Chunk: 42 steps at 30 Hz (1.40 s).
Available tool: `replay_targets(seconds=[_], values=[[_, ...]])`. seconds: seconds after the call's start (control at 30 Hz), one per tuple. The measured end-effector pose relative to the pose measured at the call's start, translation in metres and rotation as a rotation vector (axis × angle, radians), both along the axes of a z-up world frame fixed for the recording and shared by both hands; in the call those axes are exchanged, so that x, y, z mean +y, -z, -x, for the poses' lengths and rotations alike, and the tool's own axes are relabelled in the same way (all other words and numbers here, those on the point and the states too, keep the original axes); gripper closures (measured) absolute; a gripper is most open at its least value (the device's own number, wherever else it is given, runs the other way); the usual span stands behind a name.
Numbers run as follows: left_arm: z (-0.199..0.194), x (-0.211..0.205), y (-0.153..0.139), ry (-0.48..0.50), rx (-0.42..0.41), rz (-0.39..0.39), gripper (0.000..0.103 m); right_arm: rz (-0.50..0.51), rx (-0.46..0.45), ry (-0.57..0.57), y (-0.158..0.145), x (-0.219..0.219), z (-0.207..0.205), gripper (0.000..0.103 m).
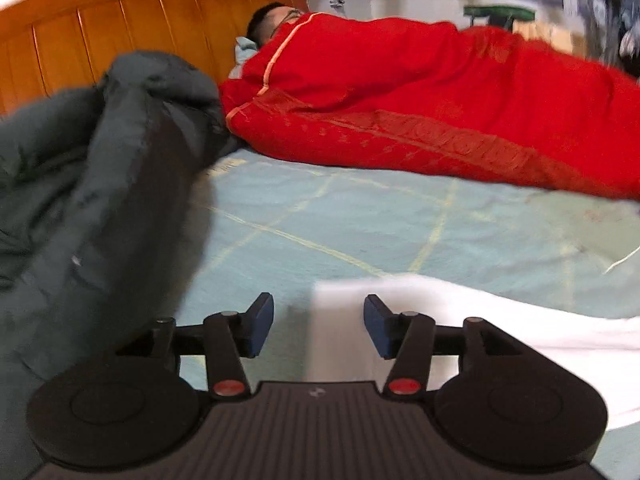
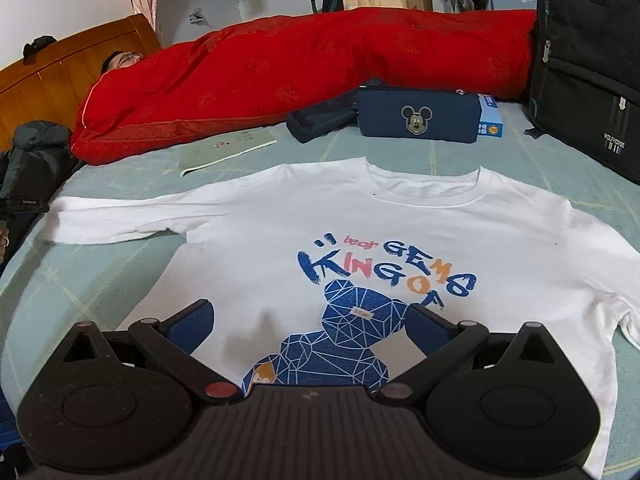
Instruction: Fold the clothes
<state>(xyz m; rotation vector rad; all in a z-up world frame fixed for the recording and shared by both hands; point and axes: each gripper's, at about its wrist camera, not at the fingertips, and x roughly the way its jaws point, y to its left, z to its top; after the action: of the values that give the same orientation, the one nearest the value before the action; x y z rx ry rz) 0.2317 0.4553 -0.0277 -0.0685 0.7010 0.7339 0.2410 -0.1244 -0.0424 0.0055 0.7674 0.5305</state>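
A white T-shirt [image 2: 400, 240] with a blue bear print and "KING OF GEMS" lettering lies flat, front up, on the pale green bed sheet [image 2: 100, 280]. Its collar points away from me and one sleeve [image 2: 120, 216] stretches out to the left. My right gripper [image 2: 310, 322] is open and hovers over the shirt's lower front, nothing between its blue pads. In the left wrist view, my left gripper [image 1: 319, 326] is open just above the end of that white sleeve [image 1: 460, 312], with the sleeve edge lying under the gap between the fingers.
A person lies under a red quilt [image 2: 300, 64] along the far side of the bed, head near the wooden headboard [image 1: 120, 28]. A dark green jacket [image 1: 92, 184] is heaped at the left. A booklet [image 2: 224, 148], navy pouch [image 2: 418, 116], and black backpack [image 2: 588, 72] sit beyond the shirt.
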Motion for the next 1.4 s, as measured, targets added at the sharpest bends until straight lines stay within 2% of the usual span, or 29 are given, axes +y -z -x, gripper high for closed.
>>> replay_targets(seconds=[0.13, 0.17, 0.3, 0.47, 0.53, 0.63, 0.7, 0.73, 0.83, 0.87, 0.9, 0.97, 1.0, 1.1, 1.2, 1.23, 1.3, 1.4], values=[[0.001, 0.005, -0.005, -0.055, 0.027, 0.019, 0.046, -0.007, -0.004, -0.020, -0.001, 0.002, 0.003, 0.000], [0.001, 0.002, -0.006, -0.034, 0.021, 0.039, 0.046, -0.009, -0.005, -0.024, -0.001, 0.003, 0.003, 0.000], [-0.004, -0.031, -0.008, 0.128, -0.001, 0.148, 0.044, -0.013, 0.003, -0.034, -0.001, 0.006, 0.003, 0.000], [-0.020, -0.086, 0.007, 0.365, -0.005, 0.278, 0.042, -0.006, 0.000, -0.059, -0.004, 0.011, 0.006, 0.000], [-0.024, -0.105, 0.014, 0.418, -0.007, 0.256, 0.042, -0.006, -0.005, -0.074, -0.006, 0.013, 0.007, 0.000], [-0.024, -0.118, 0.029, 0.428, 0.016, 0.182, 0.041, 0.021, -0.020, -0.119, -0.014, 0.021, 0.007, 0.000], [-0.020, -0.118, 0.040, 0.379, 0.048, 0.192, 0.040, 0.047, -0.053, -0.160, -0.022, 0.028, 0.009, 0.000], [-0.015, -0.116, 0.041, 0.364, 0.037, 0.205, 0.040, 0.059, -0.071, -0.185, -0.027, 0.032, 0.009, 0.000], [0.000, -0.127, 0.025, 0.334, 0.029, 0.203, 0.038, 0.091, -0.142, -0.293, -0.046, 0.056, -0.003, 0.001], [0.002, -0.132, 0.018, 0.337, 0.026, 0.193, 0.036, 0.102, -0.166, -0.329, -0.053, 0.064, -0.007, 0.006], [0.006, -0.141, 0.012, 0.349, 0.003, 0.181, 0.032, 0.113, -0.190, -0.365, -0.059, 0.072, -0.011, 0.016], [0.015, -0.158, 0.001, 0.378, -0.055, 0.157, 0.028, 0.138, -0.238, -0.435, -0.071, 0.089, -0.019, 0.029], [0.018, -0.166, -0.001, 0.396, -0.070, 0.153, 0.024, 0.169, -0.265, -0.466, -0.074, 0.103, -0.028, 0.033], [0.026, -0.190, -0.003, 0.455, -0.105, 0.147, 0.023, 0.254, -0.348, -0.562, -0.069, 0.149, -0.057, 0.045], [0.035, -0.197, 0.004, 0.481, -0.138, 0.163, 0.023, 0.297, -0.354, -0.609, -0.050, 0.190, -0.088, 0.046], [0.038, -0.199, 0.006, 0.490, -0.149, 0.169, 0.023, 0.302, -0.338, -0.614, -0.042, 0.201, -0.100, 0.047], [0.045, -0.203, 0.011, 0.506, -0.171, 0.181, 0.023, 0.315, -0.303, -0.623, -0.025, 0.223, -0.123, 0.057], [0.050, -0.206, 0.019, 0.511, -0.197, 0.199, 0.023, 0.360, -0.247, -0.644, 0.008, 0.249, -0.149, 0.058]])
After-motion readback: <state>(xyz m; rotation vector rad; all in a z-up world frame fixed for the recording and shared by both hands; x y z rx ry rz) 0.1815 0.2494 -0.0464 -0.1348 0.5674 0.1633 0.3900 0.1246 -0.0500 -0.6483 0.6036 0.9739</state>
